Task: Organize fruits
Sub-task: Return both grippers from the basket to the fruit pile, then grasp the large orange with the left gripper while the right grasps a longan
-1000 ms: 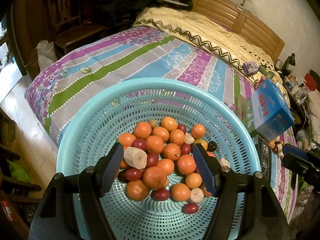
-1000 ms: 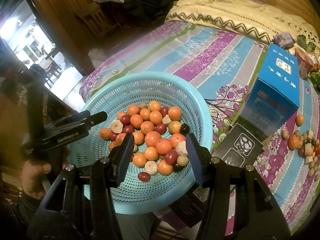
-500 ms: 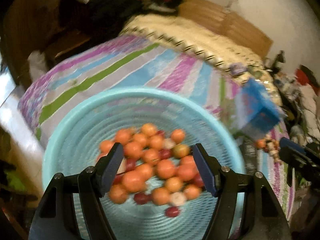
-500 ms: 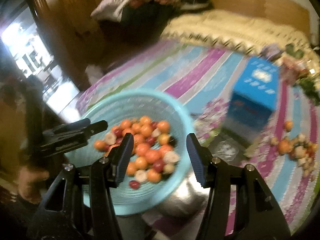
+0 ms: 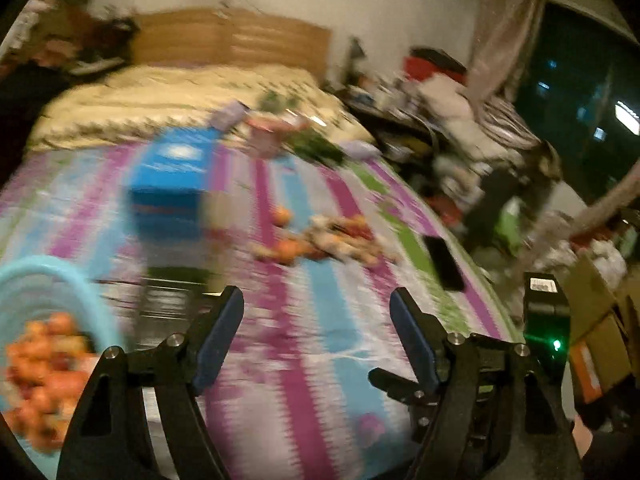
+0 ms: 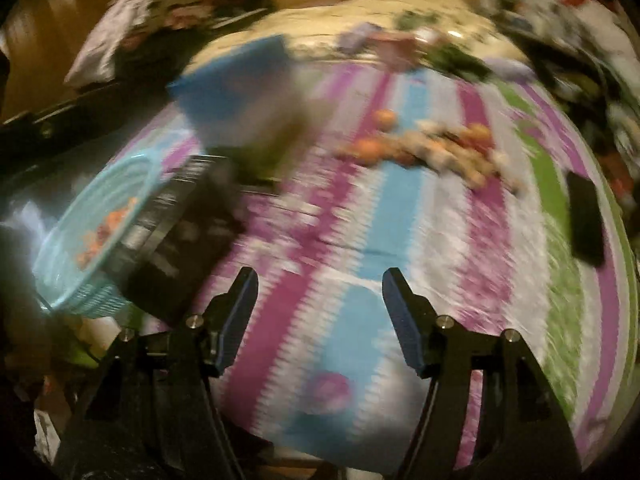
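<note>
We see the loose fruits [image 5: 320,240] scattered in a small heap on the striped bedspread [image 5: 312,344], well beyond the blue box [image 5: 172,184] toward the far right side of the bed; in the right wrist view the same heap [image 6: 432,148] lies to the right of the box [image 6: 236,88]. Both pictures are badly blurred, so we cannot tell single pieces apart beyond orange rounds and paler bits.

More fruit sits in the turquoise basket [image 5: 60,276], which stands on the near left side of the box, at the left edge of the left wrist view; in the right wrist view the basket [image 6: 80,220] is left of the box and partly behind a dark flat box [image 6: 180,232] that lies just beside it.

Our left gripper [image 5: 316,312] has its jaws wide and still spreading, with nothing between them but bedspread. Our right gripper [image 6: 316,296] is also opening, its jaws fairly wide and empty, over the bedspread on the near side of the blue box.

A dark phone [image 5: 444,264] lies flat on the bedspread to the right of the box, past the loose heap, near the bed's edge; the right wrist view shows it [image 6: 586,220] there too. Beyond the box we see a cream quilt [image 5: 180,100] and a wooden headboard [image 5: 240,40].
</note>
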